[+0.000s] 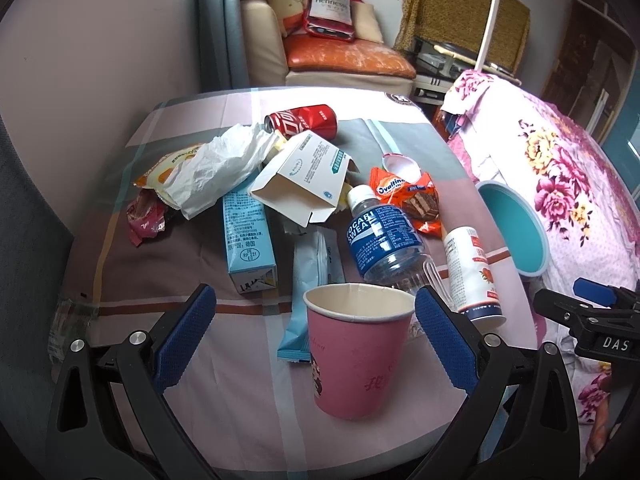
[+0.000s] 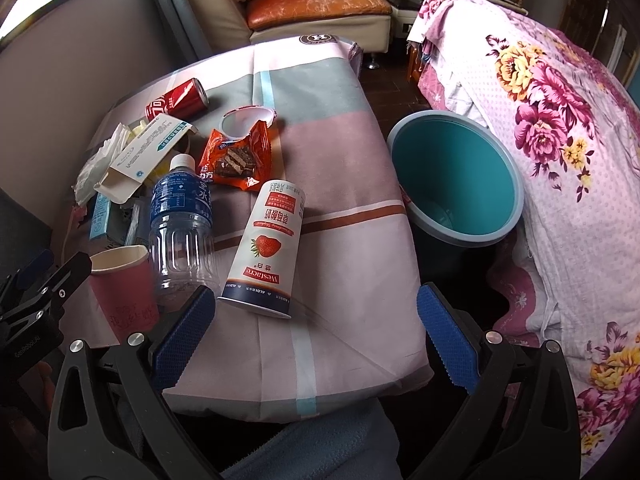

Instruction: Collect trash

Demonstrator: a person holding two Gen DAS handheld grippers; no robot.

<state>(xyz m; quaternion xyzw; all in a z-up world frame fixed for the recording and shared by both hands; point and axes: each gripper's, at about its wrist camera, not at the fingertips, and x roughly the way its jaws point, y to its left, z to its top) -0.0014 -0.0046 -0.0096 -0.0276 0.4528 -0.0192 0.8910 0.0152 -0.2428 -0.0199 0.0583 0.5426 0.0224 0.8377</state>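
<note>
Left tongs [image 1: 316, 318] spread wide around upright pink paper cup [image 1: 358, 354], pads not touching. Trash heaped behind on desk [image 1: 240, 392]. Right tongs [image 2: 314, 322] wide apart, empty. Teal bin [image 2: 456, 178] beside desk, right.

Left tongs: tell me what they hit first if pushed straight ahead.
The pink paper cup, standing upright between the open left tongs. Behind it lies the Pocari Sweat bottle, though depth is hard to judge.
</note>
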